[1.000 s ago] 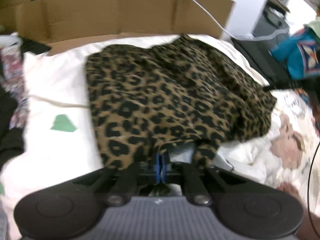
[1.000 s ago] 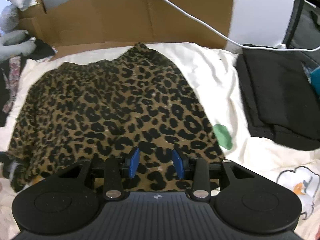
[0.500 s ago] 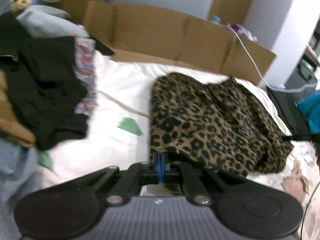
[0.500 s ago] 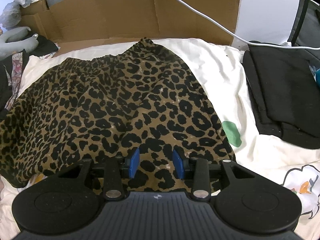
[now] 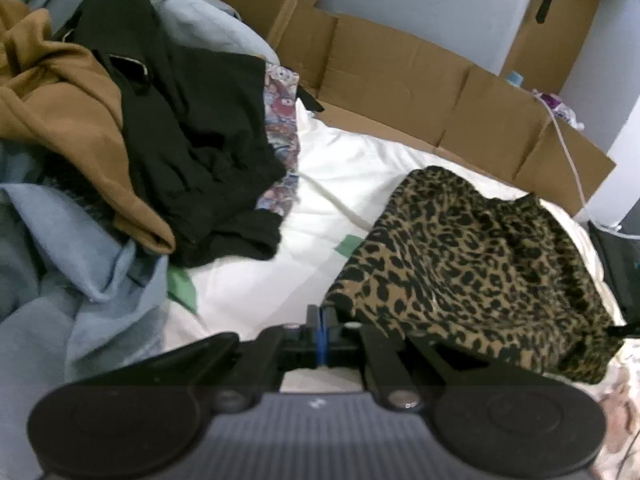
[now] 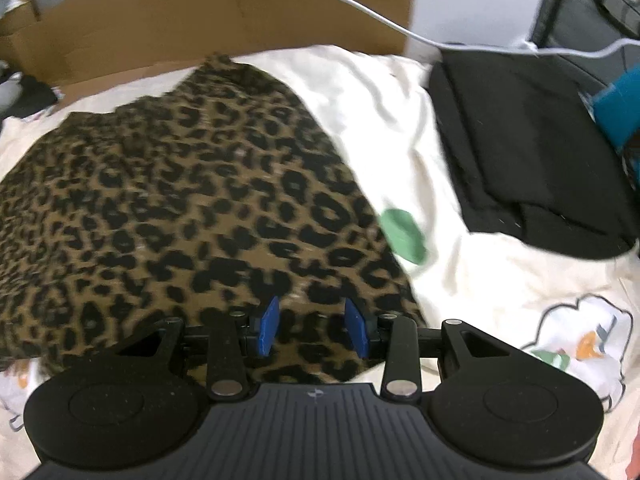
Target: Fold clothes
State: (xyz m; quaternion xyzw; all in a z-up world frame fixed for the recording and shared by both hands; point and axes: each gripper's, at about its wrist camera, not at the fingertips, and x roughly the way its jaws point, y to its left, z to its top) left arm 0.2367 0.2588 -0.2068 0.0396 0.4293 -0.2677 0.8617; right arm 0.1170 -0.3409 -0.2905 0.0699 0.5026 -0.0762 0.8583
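Note:
A leopard-print garment point(image 6: 192, 200) lies spread on the white sheet point(image 6: 460, 280). My right gripper point(image 6: 312, 328) is open, and its blue pads point(image 6: 267, 326) hover just over the garment's near edge, with fabric under the gap. In the left wrist view the same garment point(image 5: 480, 260) lies to the right. Its near left corner is lifted up to my left gripper point(image 5: 322, 330). That gripper's blue pads are pressed together and pinch this corner. Part of the fabric drapes over the right finger's linkage.
A heap of unfolded clothes fills the left: a brown garment point(image 5: 60, 108), a black one point(image 5: 200, 152) and a blue one point(image 5: 80, 280). Flattened cardboard point(image 5: 400, 92) stands along the back. A folded black garment point(image 6: 520, 152) lies at the right, with a white cable point(image 6: 400, 32) above it.
My left gripper has swung left, dragging the garment's corner, so the clothes heap now fills its view. The garment's left side is spread wider. My right gripper has dropped slightly toward the fabric.

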